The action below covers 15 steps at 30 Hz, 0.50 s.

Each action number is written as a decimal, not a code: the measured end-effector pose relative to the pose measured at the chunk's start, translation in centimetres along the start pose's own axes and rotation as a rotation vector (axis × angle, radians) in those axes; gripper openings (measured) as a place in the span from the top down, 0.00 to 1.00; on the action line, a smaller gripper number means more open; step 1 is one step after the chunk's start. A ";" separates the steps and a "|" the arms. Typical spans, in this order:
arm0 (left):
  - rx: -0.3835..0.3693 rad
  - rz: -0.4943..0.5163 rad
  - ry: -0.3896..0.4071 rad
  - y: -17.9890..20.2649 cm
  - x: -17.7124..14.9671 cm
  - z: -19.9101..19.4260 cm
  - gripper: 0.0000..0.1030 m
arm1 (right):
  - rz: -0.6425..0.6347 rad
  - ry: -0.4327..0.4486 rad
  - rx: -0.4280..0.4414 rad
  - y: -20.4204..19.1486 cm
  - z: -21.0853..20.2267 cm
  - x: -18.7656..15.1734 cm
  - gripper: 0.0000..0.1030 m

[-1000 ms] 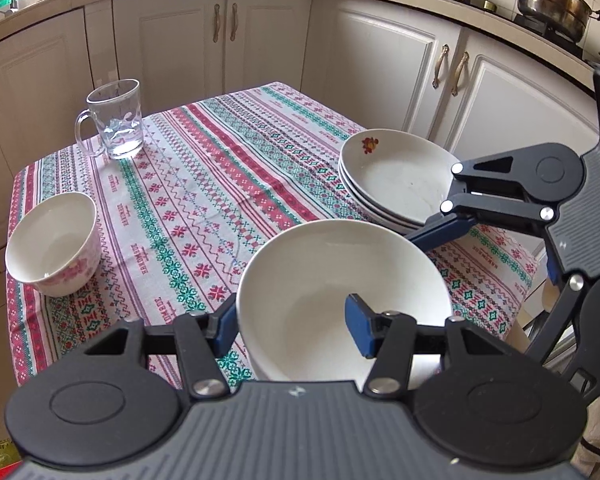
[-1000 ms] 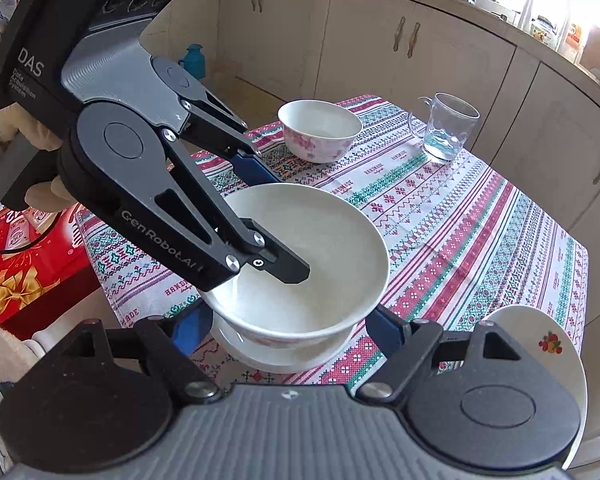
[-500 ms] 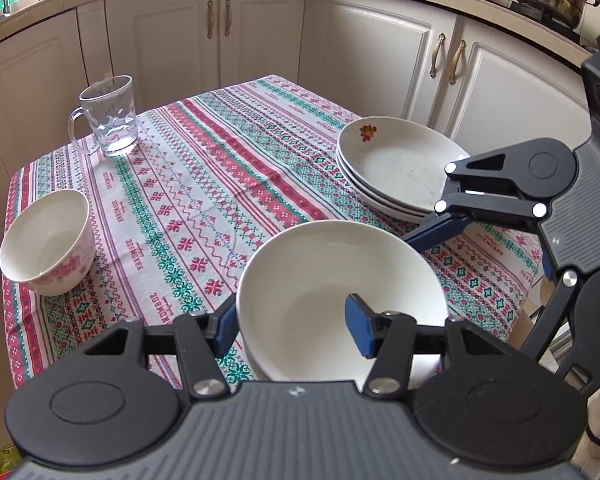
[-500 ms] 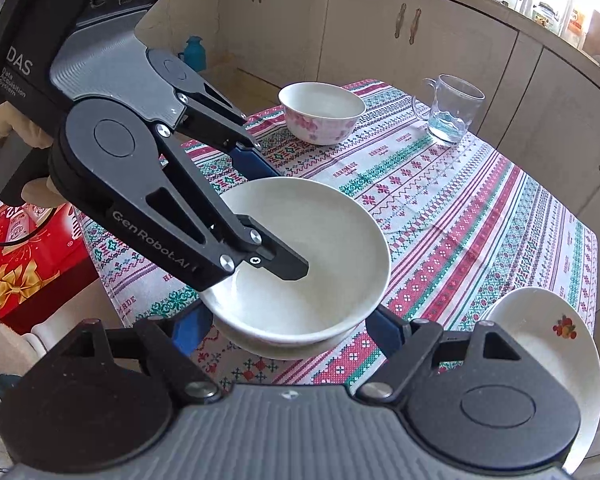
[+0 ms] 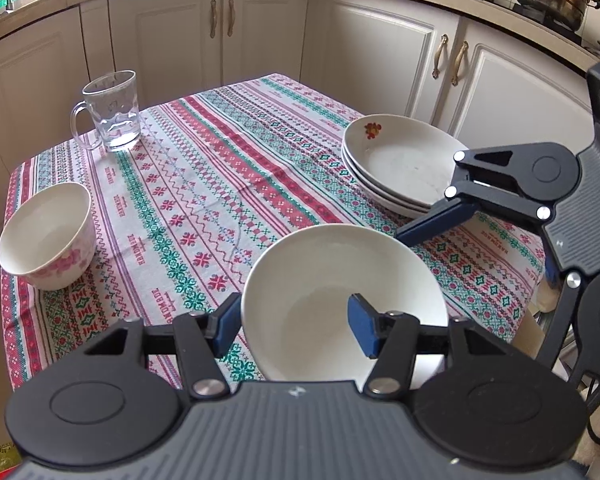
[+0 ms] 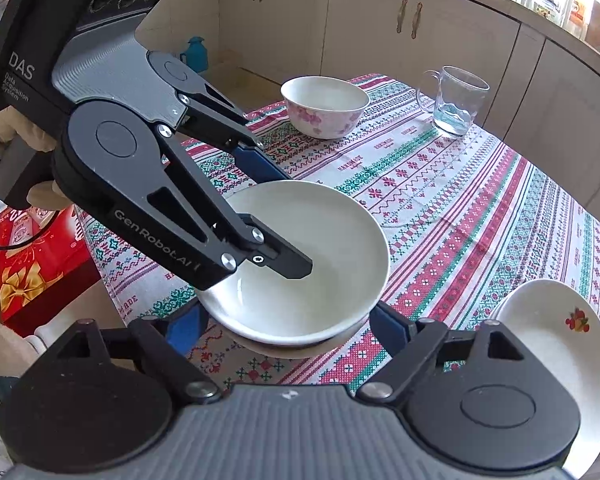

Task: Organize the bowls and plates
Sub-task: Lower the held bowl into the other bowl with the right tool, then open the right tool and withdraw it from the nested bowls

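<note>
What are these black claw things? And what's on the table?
They are grabbing tools that a person holds, one in each hand. A little camera on each looks along its two fingers, so one picture comes from the left gripper and the other from the right gripper. On the striped tablecloth stand a white bowl, a flowered bowl, a glass mug and a stack of plates. The left fingers straddle the white bowl's rim; the right ones stand either side of it. Both are opening, so nothing is gripped.
</note>
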<state>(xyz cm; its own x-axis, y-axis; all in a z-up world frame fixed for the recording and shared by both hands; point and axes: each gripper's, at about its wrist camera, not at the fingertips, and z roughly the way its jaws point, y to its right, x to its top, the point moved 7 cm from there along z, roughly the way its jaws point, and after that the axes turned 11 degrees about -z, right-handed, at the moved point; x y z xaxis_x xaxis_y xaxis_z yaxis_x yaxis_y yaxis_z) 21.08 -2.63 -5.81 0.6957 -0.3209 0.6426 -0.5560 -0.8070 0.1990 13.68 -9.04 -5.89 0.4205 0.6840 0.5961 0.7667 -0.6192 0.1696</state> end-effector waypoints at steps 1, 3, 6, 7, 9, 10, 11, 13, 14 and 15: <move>0.001 -0.003 0.006 -0.1 0.0 -0.1 0.35 | -0.005 0.008 0.005 -0.2 -0.1 0.0 0.00; 0.010 -0.010 0.030 -0.4 0.0 -0.7 0.19 | 0.001 0.016 0.020 -0.3 -0.2 0.1 0.00; 0.024 -0.027 0.052 -1.1 0.0 -1.5 0.12 | -0.004 0.024 0.006 -0.3 -0.6 0.2 0.00; 0.032 -0.033 0.061 -1.3 0.0 -1.8 0.12 | -0.005 0.028 0.001 -0.3 -0.7 0.2 0.00; 0.044 -0.039 0.079 -1.7 -0.1 -2.5 0.10 | -0.004 0.038 -0.002 -0.2 -1.0 0.3 0.00; 0.047 -0.039 0.085 -1.8 -0.2 -2.8 0.10 | -0.003 0.043 -0.007 -0.1 -1.2 0.4 0.00; 0.053 -0.038 0.092 -2.0 -0.3 -3.1 0.10 | -0.004 0.046 -0.010 -0.1 -1.3 0.4 0.00; 0.068 -0.040 0.100 -2.3 -0.5 -3.7 0.09 | -0.006 0.052 -0.017 0.0 -1.4 0.6 0.00; 0.083 -0.042 0.105 -2.5 -0.7 -4.0 0.09 | -0.005 0.056 -0.019 0.0 -1.5 0.7 0.00; 0.096 -0.041 0.114 -2.8 -0.8 -4.3 0.09 | -0.006 0.060 -0.019 0.0 -1.6 0.8 0.00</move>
<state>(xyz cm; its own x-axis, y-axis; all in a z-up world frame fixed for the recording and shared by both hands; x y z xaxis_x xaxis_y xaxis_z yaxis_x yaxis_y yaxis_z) 20.13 1.96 -3.68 0.6579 -0.2326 0.7163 -0.4784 -0.8636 0.1589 13.25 -9.13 -4.16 0.3855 0.6640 0.6407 0.7598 -0.6224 0.1880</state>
